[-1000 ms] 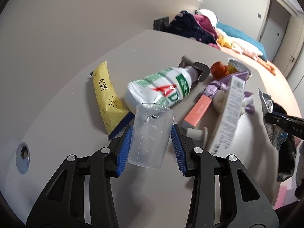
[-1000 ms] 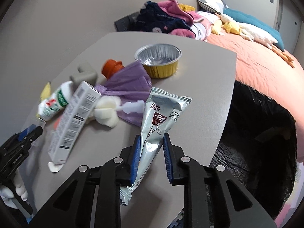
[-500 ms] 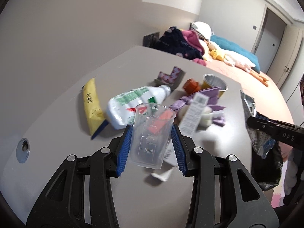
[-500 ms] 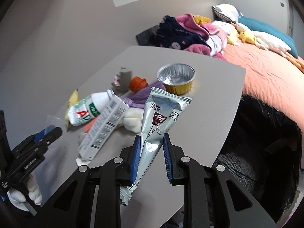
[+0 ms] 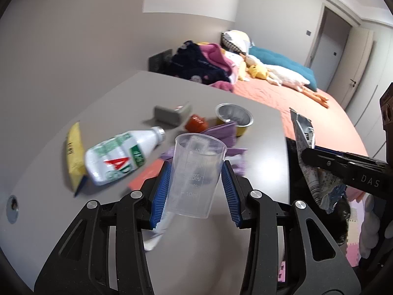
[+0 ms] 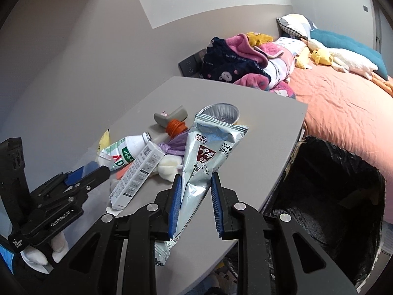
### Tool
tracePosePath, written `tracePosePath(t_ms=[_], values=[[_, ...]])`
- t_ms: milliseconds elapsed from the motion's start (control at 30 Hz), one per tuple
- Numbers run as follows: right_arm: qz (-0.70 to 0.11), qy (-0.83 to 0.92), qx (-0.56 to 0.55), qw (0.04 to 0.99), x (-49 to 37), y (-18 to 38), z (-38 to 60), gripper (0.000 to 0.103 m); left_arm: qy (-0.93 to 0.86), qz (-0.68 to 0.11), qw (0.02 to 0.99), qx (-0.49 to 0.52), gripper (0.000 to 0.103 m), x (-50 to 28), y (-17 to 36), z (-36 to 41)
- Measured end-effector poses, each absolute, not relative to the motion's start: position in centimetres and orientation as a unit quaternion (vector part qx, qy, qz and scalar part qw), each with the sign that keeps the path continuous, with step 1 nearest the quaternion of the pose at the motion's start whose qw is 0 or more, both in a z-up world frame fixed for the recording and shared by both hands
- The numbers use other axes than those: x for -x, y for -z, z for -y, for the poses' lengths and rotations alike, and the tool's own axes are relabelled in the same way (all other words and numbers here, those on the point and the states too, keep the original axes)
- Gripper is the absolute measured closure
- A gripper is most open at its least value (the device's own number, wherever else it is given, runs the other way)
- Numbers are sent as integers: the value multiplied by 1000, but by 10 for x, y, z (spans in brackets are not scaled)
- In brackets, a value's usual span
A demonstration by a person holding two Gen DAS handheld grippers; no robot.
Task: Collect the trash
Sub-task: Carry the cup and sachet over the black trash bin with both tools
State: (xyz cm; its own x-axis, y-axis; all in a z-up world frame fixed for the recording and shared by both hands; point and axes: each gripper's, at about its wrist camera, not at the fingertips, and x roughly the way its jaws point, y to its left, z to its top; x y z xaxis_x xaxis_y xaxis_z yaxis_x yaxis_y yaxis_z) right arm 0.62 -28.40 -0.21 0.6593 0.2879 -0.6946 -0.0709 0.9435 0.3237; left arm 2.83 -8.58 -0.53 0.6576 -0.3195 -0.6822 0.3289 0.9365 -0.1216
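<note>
Here, a clear measuring cup (image 5: 196, 174) is held upright between the blue pads of the left gripper (image 5: 195, 189), whose jaws are closed only as far as the cup's width and press on both of its sides. The cup is carried above the grey worktop (image 5: 110, 103) and touches nothing on it. A silver snack wrapper (image 6: 208, 152) is pinched in the right gripper (image 6: 195, 204), the jaws being set narrow with the foil squeezed flat between them; its torn top stands upward and its lower end hangs out below the pads. The wrapper is held over the near edge of the worktop, and a bin lined with a black bag (image 6: 326, 191) is seen just beside that edge, to the right in the right wrist view.

The rest of the trash is left lying on the worktop. A white drink bottle (image 5: 120, 154) with a green and red label is laid on its side, and a yellow packet (image 5: 75, 154) lies just beside it. A white carton (image 6: 137, 174) is rested against a white sponge-like lump (image 6: 169, 167), with crumpled purple plastic (image 6: 176, 142) behind it. An orange cap (image 6: 175, 125), a grey bent piece (image 6: 170, 116) and a foil baking cup (image 5: 234, 118) are grouped further back. Beyond the worktop, a bed (image 6: 343, 108) with an orange cover and a heap of clothes (image 6: 238, 64) can be seen.
</note>
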Motion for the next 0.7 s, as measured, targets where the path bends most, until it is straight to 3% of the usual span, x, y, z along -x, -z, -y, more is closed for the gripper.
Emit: tracePosePath(t_ms=[700], values=[[-360, -50, -163, 917, 28, -18, 377, 77, 279, -354, 892, -32, 61, -24, -13, 197]])
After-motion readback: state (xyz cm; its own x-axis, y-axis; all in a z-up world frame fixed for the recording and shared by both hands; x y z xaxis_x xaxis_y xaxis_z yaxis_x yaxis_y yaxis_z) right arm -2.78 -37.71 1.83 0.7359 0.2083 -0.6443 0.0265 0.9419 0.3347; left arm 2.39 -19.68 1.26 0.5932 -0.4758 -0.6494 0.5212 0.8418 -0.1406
